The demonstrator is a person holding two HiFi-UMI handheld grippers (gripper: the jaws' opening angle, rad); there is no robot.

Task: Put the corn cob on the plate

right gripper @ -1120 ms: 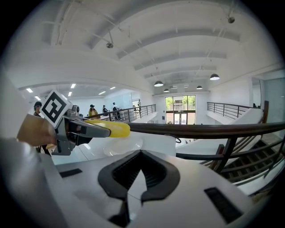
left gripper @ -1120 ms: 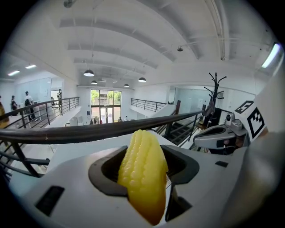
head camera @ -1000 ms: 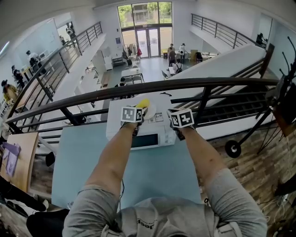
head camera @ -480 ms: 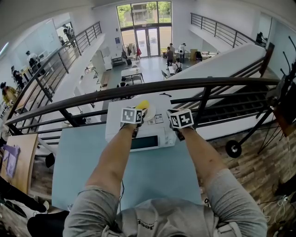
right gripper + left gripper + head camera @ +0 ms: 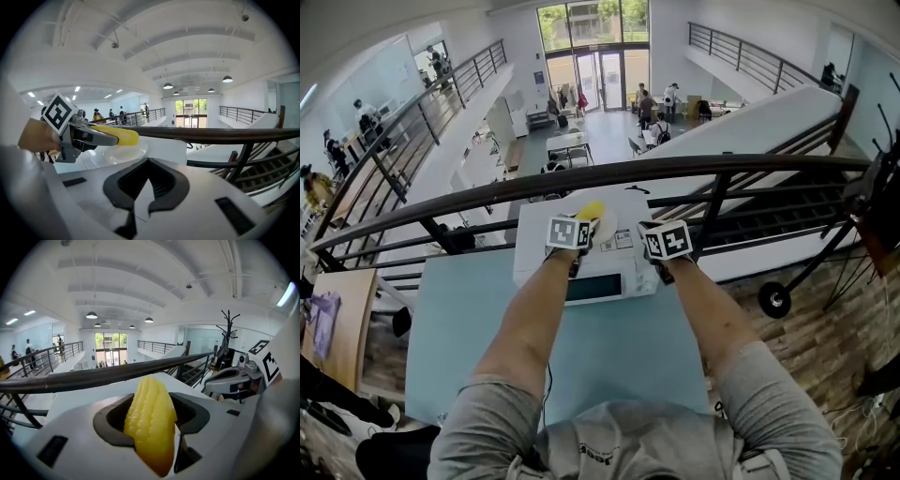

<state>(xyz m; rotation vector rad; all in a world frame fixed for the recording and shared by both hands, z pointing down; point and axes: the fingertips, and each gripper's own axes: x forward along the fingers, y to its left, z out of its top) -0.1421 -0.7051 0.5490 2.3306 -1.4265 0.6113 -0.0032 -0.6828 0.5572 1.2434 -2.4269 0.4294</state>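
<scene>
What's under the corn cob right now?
A white plate on the microwave top; the corn cob hangs just above. Cob covers the plate's far rim.

The corn cob (image 5: 151,423) is yellow and knobbly, clamped lengthwise between the left gripper's (image 5: 581,225) jaws with its tip pointing forward. It hangs just over the plate (image 5: 124,152), a shallow white dish on a white microwave (image 5: 609,281), and seems not to touch it.

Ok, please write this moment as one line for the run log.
left hand-held gripper: shut on corn cob | corn cob: over plate, not released | right hand-held gripper: shut, empty | task: pending
</scene>
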